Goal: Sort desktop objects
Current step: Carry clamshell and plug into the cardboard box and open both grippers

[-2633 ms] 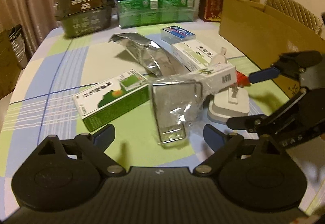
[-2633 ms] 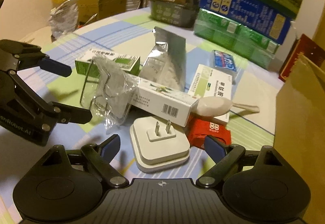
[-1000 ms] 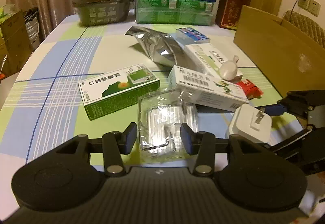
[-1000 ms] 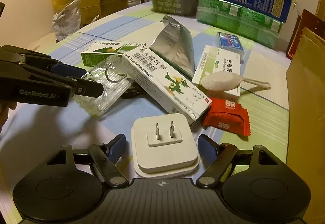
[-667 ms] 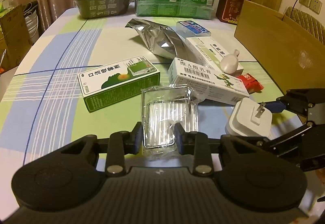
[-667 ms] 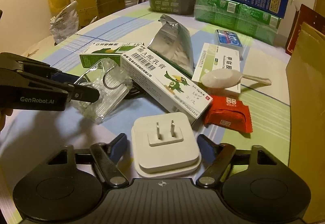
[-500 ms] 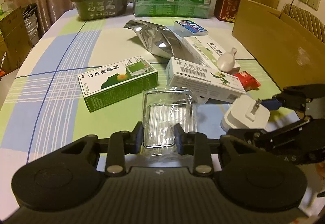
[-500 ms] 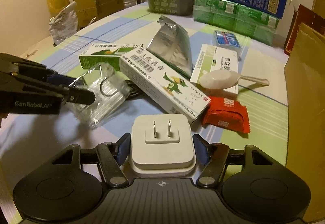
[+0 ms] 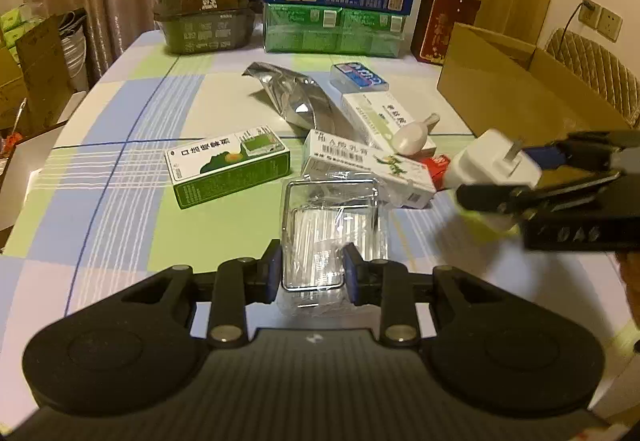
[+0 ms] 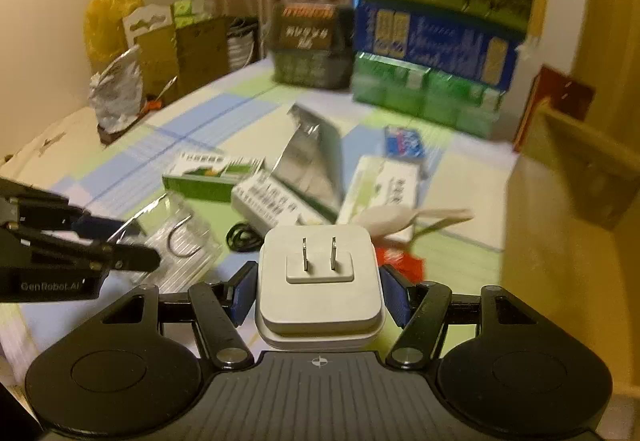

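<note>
The right gripper has its jaws clamped on the sides of a white plug adapter, prongs facing up, lifted off the table, probably bound for the cardboard box just beside it. The left gripper has its jaws pinched on the near end of a clear plastic packet, whose far end lies by the white medicine box, so both hands can sort at once
</note>
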A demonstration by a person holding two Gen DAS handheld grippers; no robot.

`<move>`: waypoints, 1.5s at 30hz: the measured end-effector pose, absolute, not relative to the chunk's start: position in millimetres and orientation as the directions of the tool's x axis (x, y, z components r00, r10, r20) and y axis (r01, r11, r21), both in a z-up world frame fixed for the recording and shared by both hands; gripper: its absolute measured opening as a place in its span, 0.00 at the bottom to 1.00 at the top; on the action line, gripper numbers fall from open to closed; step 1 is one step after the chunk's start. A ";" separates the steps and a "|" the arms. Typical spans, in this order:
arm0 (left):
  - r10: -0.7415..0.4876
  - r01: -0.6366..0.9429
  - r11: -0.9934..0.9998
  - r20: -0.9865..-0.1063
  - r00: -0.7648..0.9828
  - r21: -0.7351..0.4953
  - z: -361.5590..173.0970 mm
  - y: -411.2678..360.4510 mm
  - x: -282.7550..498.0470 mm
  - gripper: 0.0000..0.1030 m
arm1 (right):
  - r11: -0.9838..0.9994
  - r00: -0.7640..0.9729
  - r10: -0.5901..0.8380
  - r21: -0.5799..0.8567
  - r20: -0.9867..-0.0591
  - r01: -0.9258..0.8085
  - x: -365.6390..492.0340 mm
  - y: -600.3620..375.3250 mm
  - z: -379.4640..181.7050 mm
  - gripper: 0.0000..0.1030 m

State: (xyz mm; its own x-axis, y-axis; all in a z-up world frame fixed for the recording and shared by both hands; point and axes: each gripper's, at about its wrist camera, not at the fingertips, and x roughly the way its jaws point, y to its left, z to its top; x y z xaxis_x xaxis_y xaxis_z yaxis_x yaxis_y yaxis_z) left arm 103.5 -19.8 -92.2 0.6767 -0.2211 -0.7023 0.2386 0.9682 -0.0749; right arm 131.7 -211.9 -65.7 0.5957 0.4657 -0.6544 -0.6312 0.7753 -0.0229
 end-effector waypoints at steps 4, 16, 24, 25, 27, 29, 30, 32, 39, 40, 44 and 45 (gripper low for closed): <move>-0.211 0.247 0.968 -0.693 0.689 -0.050 -72.0 -33.8 93.9 0.25 | 0.803 0.645 0.456 -0.029 -0.613 -0.596 123.0 -234.1 -32.2 0.60; -0.331 0.367 0.927 -0.622 0.710 -0.075 1.1 -118.7 92.3 0.25 | 0.907 0.765 0.345 -0.017 -0.545 -0.421 122.6 -332.6 43.5 0.60; -0.430 0.475 0.875 -0.604 0.671 -0.095 22.7 -200.3 114.4 0.25 | 0.964 0.811 0.205 -0.028 -0.548 -0.263 143.9 -414.2 55.1 0.60; -0.445 0.490 0.866 -0.603 0.662 -0.101 23.4 -212.0 118.2 0.25 | 0.968 0.811 0.192 -0.030 -0.553 -0.250 147.2 -422.5 53.3 0.60; -0.468 0.515 0.850 -0.605 0.644 -0.110 21.8 -230.9 125.8 0.25 | 0.972 0.809 0.175 -0.031 -0.561 -0.232 152.1 -435.6 49.5 0.60; -0.483 0.536 0.837 -0.616 0.623 -0.113 17.2 -251.0 133.7 0.25 | 0.975 0.807 0.166 -0.028 -0.567 -0.221 156.2 -445.7 44.4 0.60; -0.486 0.544 0.832 -0.621 0.615 -0.112 13.7 -259.1 136.7 0.25 | 0.976 0.804 0.164 -0.023 -0.572 -0.216 158.8 -449.2 41.6 0.60; -0.495 0.559 0.821 -0.631 0.598 -0.114 7.9 -273.3 143.2 0.25 | 0.978 0.800 0.162 -0.016 -0.578 -0.209 162.0 -454.7 36.0 0.60; -0.492 0.570 0.813 -0.658 0.570 -0.114 -15.9 -292.6 157.5 0.26 | 0.980 0.779 0.167 0.011 -0.604 -0.201 178.2 -460.4 18.0 0.60; -0.498 0.570 0.812 -0.657 0.566 -0.125 -18.9 -292.8 159.6 0.26 | 0.980 0.777 0.166 0.011 -0.608 -0.200 180.7 -459.9 15.9 0.60; -0.507 0.558 0.817 -0.641 0.576 -0.144 -23.4 -288.7 165.5 0.33 | 0.979 0.770 0.168 0.012 -0.615 -0.203 182.7 -458.6 12.4 0.60; -0.504 0.555 0.820 -0.636 0.584 -0.140 -22.5 -286.4 165.0 0.33 | 0.979 0.770 0.168 0.012 -0.615 -0.204 183.2 -457.5 12.4 0.60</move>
